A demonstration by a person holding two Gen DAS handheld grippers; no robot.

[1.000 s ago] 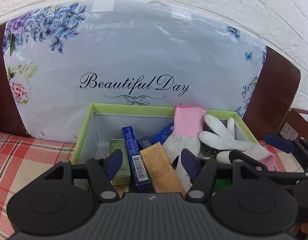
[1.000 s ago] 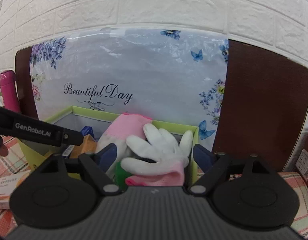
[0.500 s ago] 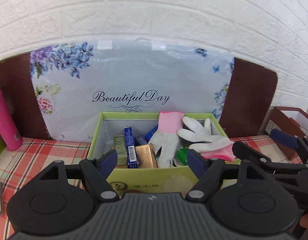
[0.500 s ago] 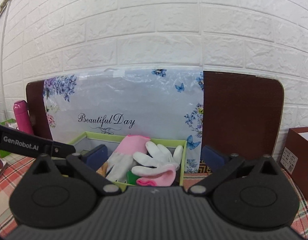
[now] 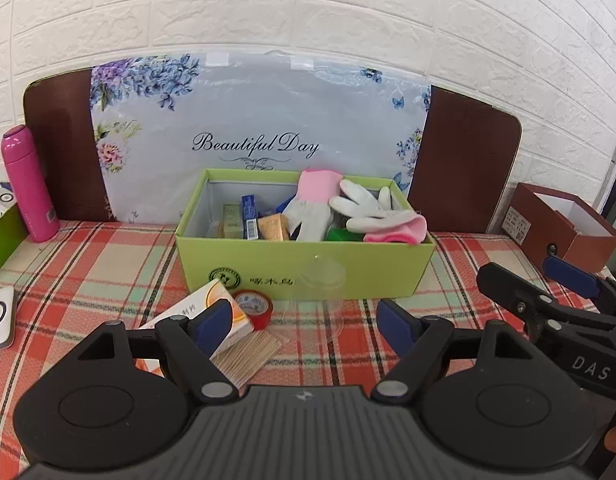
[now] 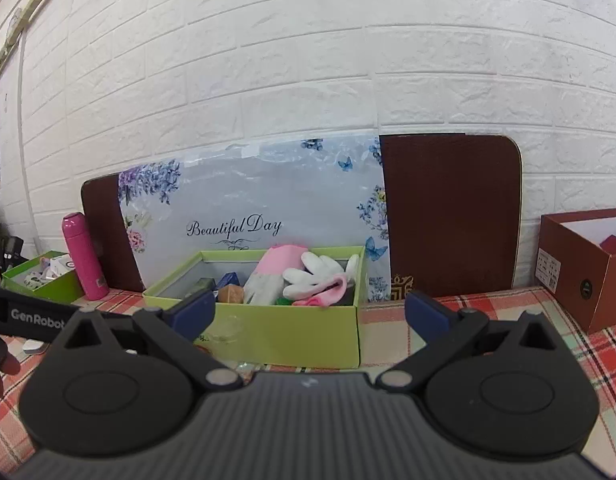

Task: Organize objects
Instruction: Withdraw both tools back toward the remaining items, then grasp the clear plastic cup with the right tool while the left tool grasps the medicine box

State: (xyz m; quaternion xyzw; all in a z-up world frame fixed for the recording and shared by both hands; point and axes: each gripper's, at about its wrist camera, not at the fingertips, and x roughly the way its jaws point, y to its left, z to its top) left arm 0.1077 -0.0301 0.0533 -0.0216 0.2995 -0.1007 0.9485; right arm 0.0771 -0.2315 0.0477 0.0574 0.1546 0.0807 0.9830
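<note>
left gripper (image 5: 306,322) at bottom centre of the left wrist frame, fingers spread wide, nothing between them. right gripper (image 6: 309,312) at bottom centre of its own frame, fingers also wide apart and empty; it shows too at the right edge of the left wrist frame.

green box (image 5: 304,264) sits mid-frame on the plaid tablecloth (image 5: 92,272), open top. inside: two white gloves with pink cuffs (image 5: 367,210) draped at the right side and over the rim, small cartons (image 5: 248,220) standing at the left and centre, a green item (image 5: 341,234) low under the gloves.

in front of the box, lower centre-left of the left wrist frame: clear plastic cup (image 5: 321,280) touching the box front, red tape roll (image 5: 254,306) just left of it, orange-and-white carton (image 5: 206,314) lying beside the tape, bundle of toothpicks (image 5: 248,354) below, partly behind the left finger.

pink bottle (image 5: 28,188) upright at far left. brown box (image 5: 563,228) at right edge, open. floral "beautiful day" board (image 5: 260,132) leans on the white brick wall (image 5: 308,8) behind.
</note>
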